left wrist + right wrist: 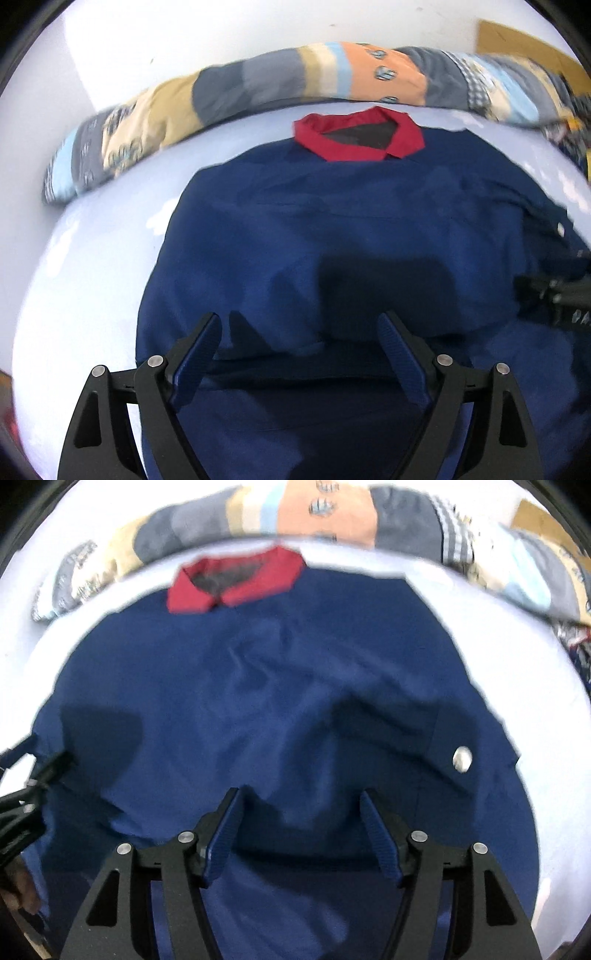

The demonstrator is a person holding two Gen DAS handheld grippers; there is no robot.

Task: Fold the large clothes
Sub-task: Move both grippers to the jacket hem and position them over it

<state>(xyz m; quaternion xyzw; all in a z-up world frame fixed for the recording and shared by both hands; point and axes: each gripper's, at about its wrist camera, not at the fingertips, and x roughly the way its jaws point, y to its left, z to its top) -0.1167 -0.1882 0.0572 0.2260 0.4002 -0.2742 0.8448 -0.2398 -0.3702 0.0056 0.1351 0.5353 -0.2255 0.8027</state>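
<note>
A navy blue shirt [351, 229] with a red collar [369, 144] lies spread on a pale sheet [85, 266], collar at the far end. My left gripper [300, 316] hangs open over the shirt's near part, where a folded edge of cloth runs across below the fingers. The pads touch nothing. In the right wrist view the same shirt [277, 686] and collar [240, 579] fill the frame. My right gripper [299, 793] is open above the near fold, its pads clear of the cloth. Each gripper shows at the edge of the other's view: the right gripper [557, 299], the left gripper [26, 797].
A patchwork quilt roll [258, 85] lies along the far edge of the bed against a white wall. A brown board [517, 40] stands at the back right. A silver snap [461, 758] sits on the shirt's right side. Bare sheet [546, 709] borders the shirt.
</note>
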